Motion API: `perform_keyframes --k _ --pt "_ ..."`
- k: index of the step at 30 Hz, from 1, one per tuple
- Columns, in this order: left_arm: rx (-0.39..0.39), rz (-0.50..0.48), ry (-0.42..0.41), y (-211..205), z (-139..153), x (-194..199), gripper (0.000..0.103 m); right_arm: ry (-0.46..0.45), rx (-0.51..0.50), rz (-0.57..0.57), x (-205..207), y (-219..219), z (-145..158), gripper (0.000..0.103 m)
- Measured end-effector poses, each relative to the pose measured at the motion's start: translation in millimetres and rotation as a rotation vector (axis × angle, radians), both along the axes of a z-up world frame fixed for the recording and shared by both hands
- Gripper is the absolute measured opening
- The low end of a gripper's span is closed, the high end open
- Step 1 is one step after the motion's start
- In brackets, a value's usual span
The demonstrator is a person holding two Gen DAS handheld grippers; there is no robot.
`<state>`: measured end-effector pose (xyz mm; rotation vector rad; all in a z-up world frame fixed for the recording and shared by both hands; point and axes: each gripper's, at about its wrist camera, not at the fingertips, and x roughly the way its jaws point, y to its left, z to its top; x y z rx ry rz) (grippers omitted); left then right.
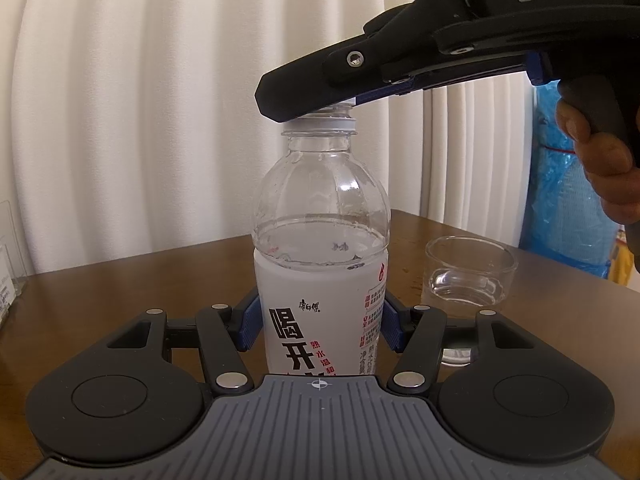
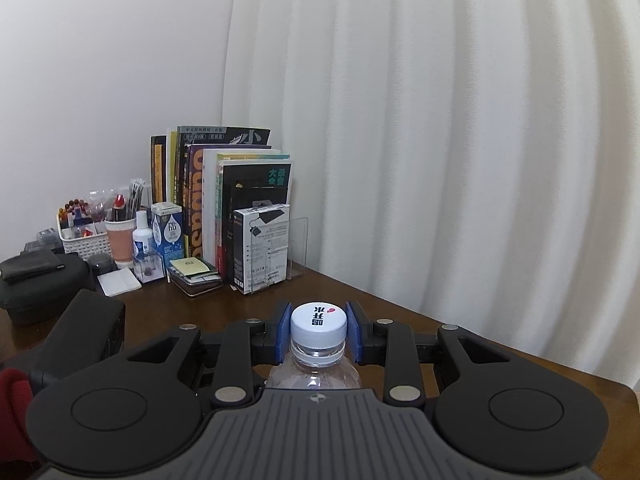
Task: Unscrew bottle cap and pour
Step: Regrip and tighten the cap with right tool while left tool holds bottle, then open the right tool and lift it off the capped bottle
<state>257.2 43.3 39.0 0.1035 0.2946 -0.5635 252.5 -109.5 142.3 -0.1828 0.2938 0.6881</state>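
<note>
A clear water bottle (image 1: 320, 208) with a white label stands upright on the brown table (image 1: 160, 280), partly filled. My left gripper (image 1: 320, 322) is shut on its labelled body with blue pads on both sides. My right gripper (image 2: 319, 330) is shut on the white cap (image 2: 319, 322), its blue pads pressing either side; in the left wrist view it comes in from the upper right over the bottle's top (image 1: 304, 96). The bottle's neck (image 2: 318, 350) shows below the cap. A short clear glass (image 1: 470, 276) stands on the table to the right of the bottle.
White curtains hang behind the table. At the back left are books (image 2: 224, 200), a clear bookend with a box (image 2: 264, 248), a white basket of pens (image 2: 80, 236), a cup, small bottles and a black case (image 2: 40, 284). Blue plastic-wrapped items (image 1: 568, 200) stand beyond the table's right edge.
</note>
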Motion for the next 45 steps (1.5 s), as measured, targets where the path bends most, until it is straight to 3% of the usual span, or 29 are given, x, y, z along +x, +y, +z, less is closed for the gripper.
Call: perform_keyframes --k 6,13,45 --pt "0.001 0.000 -0.001 0 0 -3 0.058 -0.011 -0.018 -0.006 -5 1 0 0.033" --pt "0.000 -0.001 -0.002 1 -1 -5 0.058 -0.031 -0.043 -0.007 -15 3 -1 0.042" --pt "0.001 0.001 -0.003 3 2 -11 0.058 -0.089 -0.091 -0.026 -39 9 4 0.051"
